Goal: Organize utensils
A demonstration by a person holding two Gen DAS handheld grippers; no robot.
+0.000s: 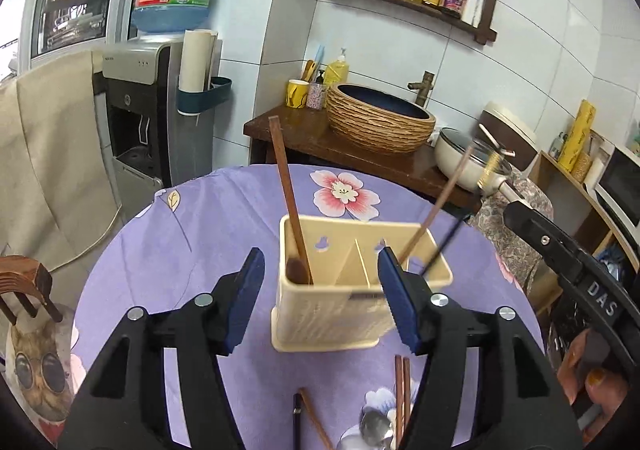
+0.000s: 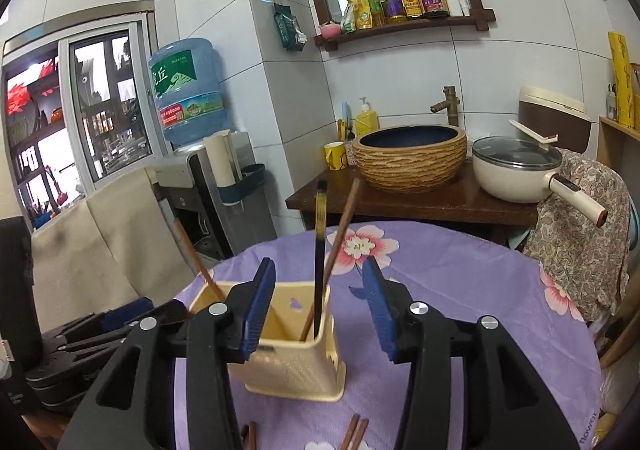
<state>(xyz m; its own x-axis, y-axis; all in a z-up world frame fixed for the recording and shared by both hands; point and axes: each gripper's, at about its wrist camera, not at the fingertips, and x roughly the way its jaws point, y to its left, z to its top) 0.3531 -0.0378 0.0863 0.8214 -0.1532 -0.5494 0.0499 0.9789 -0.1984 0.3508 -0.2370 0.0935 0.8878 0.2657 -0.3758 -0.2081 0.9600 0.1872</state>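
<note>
— Where are we with the sorting?

— Partway, I'd say. The cream utensil holder (image 1: 362,290) stands upright on the purple flowered tablecloth (image 1: 224,217), and it already has stock in it: a wooden spoon (image 1: 294,226) leaning in the left compartment, a brown chopstick (image 1: 438,205) and a dark chopstick (image 2: 319,262) slanting out of the right one.

— So what's left?

— Look down at the near edge of the table. A pair of brown chopsticks (image 1: 402,398) lies flat just in front of the holder, a single brown stick (image 1: 316,420) beside a thin dark one (image 1: 297,424), and a metal spoon (image 1: 376,430) peeking in at the bottom. All of it loose on the cloth, none in the holder yet.

— And the tools?

— The left gripper (image 1: 322,302) has its blue pads spread wide with nothing between them, the holder framed in the gap but not touched. The right gripper (image 2: 320,314) is spread too, empty, hovering over the holder's right side with the two chopsticks rising between its fingers.

— Whose move next?

— My guess: one of them dips for that near pair. More pieces lie on the cloth than stand in the holder, so call it under halfway.
</note>
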